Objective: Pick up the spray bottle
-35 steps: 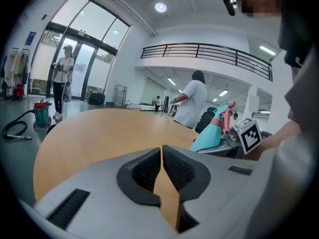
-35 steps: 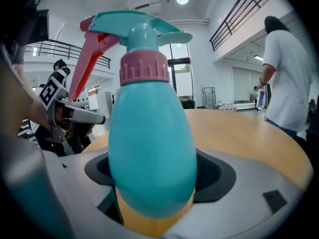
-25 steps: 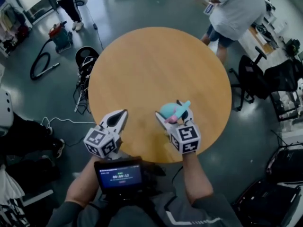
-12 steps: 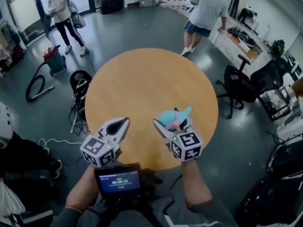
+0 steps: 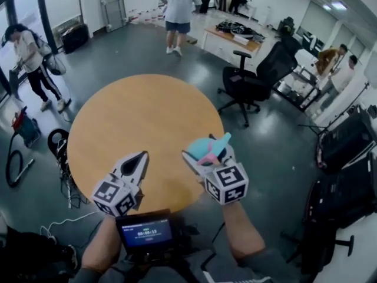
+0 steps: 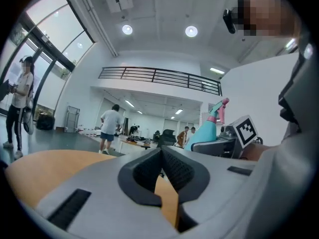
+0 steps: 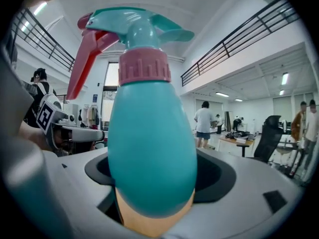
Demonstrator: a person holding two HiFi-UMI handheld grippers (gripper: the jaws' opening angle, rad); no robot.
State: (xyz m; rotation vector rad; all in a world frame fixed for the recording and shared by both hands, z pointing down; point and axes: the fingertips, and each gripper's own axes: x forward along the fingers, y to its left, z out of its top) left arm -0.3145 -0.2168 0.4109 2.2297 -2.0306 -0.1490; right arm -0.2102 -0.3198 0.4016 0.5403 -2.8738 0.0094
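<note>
Seen from above, the left gripper (image 5: 141,156) is hovering over the near edge of the round wooden desk (image 5: 141,111). Its fingers (image 6: 178,169) are pressing together with nothing between them. To its right, the right gripper (image 5: 204,155) is holding the teal spray bottle (image 5: 209,146) by its rounded belly. Its fingers (image 7: 215,179) are clamping the bottle from both sides, and the pink collar and nozzle are pointing away from the person. Over the last second both grippers have been rising. The bottle was low over the desk's near right edge and is now hanging in the air at that edge, clear of the wood. This suggests the pick-up is essentially done: the bottle is lifted, the grip is looking secure, and the left gripper is taking no part.
</note>
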